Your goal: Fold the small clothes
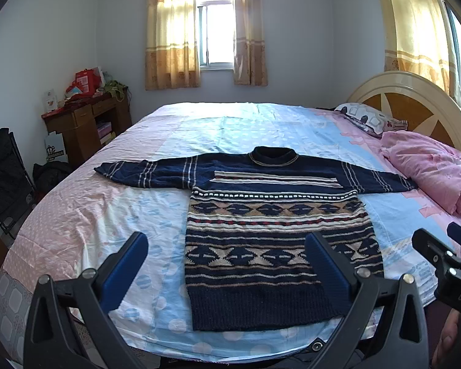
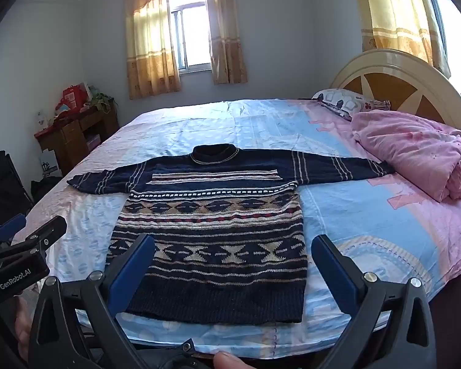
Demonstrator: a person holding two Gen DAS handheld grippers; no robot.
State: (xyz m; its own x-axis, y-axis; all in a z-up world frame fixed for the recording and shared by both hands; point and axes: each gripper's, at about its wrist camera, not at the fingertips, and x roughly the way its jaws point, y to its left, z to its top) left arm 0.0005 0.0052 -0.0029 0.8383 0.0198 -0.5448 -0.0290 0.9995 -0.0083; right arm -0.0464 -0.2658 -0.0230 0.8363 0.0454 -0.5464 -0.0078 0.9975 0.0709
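We see a wide bed (image 1: 76, 203) filling most of the room, dressed in a pastel sheet of pink, pale blue and white patches, lightly creased. The patterned knit sweater (image 1: 276, 230) lies flat near the bed's front edge, collar toward the far side, both sleeves stretched straight out, hem just short of the sheet's border. Toward the rounded cream-and-wood headboard (image 1: 415, 104) on the right sit a printed pillow (image 1: 365, 118) and a bunched pink blanket (image 1: 430, 169), whose edge the sweater's right sleeve reaches. Two curtained windows (image 1: 215, 30) light the pale walls. A dark wooden cabinet (image 1: 86, 123) stands in the far left corner, its top cluttered with red boxes; a black folding chair (image 1: 6, 178) sits nearer along the left wall.

Our left gripper (image 1: 227, 252) hovers over the sweater's lower left part, jaws spread wide, nothing between them. Our right gripper (image 2: 233, 255) hangs above its lower right part, likewise wide apart and empty.
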